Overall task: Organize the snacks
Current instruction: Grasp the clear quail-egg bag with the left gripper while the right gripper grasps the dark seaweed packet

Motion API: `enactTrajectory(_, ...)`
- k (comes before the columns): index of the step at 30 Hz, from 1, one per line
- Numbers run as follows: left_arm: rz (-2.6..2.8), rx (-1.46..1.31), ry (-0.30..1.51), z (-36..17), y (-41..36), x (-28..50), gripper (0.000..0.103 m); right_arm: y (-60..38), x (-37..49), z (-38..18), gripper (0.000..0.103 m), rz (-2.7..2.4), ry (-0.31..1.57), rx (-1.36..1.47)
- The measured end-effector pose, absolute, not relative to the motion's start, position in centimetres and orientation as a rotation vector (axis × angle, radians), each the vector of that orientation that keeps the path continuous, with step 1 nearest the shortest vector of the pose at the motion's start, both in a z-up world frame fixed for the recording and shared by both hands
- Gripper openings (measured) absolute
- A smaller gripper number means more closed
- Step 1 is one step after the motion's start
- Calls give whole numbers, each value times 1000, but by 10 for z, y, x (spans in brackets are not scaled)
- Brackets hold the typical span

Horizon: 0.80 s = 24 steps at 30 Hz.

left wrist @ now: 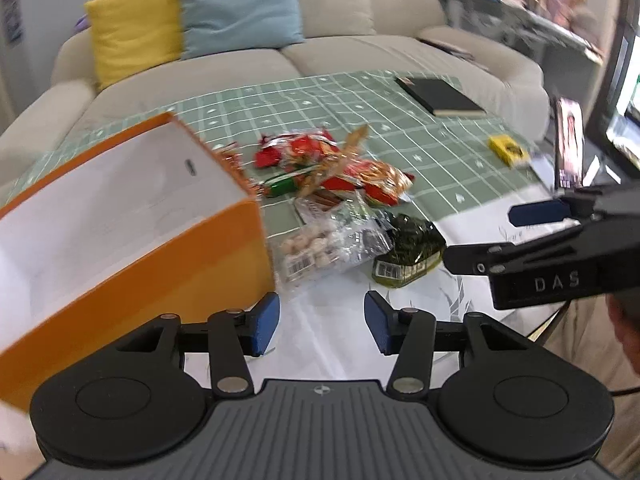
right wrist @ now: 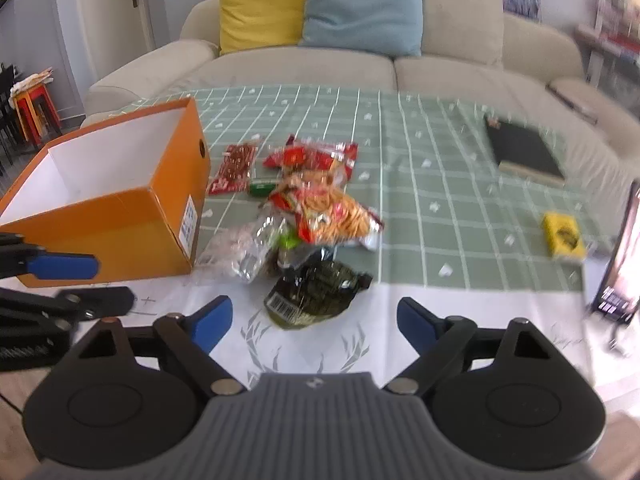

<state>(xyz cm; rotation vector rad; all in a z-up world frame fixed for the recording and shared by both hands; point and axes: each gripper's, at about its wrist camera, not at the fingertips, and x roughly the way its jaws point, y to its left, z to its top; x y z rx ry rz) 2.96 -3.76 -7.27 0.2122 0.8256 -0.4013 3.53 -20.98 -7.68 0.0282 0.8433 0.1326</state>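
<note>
A pile of snack packets lies on the table: red and orange bags [right wrist: 320, 196], a clear bag of pale pieces [left wrist: 332, 246] and a dark green packet [right wrist: 316, 292], which also shows in the left wrist view [left wrist: 412, 252]. An open orange box [left wrist: 132, 240] with a white inside stands left of the pile; it also shows in the right wrist view [right wrist: 116, 196]. My left gripper [left wrist: 322, 324] is open and empty, near the box's corner. My right gripper [right wrist: 314, 324] is open and empty, just short of the green packet; it also shows in the left wrist view [left wrist: 492, 236].
A black notebook [right wrist: 524, 152] and a small yellow box [right wrist: 562, 234] lie on the green checked cloth [right wrist: 420, 200] to the right. A phone [right wrist: 620, 256] stands at the right edge. A beige sofa [right wrist: 360, 68] with yellow and blue cushions stands behind the table.
</note>
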Motion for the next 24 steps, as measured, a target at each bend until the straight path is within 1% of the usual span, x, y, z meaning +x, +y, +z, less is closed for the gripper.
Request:
enactTrajectory(2, -405, 260, 804, -80, -46, 33, 62, -212, 41, -84, 86, 123, 869, 45)
enactTrajectory(3, -407, 279, 793, -82, -50, 34, 66, -213, 45, -88, 86, 112, 882, 55)
enactTrajectory(4, -406, 300, 782, -86, -53, 36, 67, -215, 49, -91, 86, 103, 892, 71)
enactTrajectory(10, -395, 441, 743, -109, -79, 47, 67, -219, 69, -106, 86, 87, 931, 118)
enactTrajectory(24, -349, 586, 745, -141, -110, 79, 67, -226, 113, -137, 88, 64, 1001, 208)
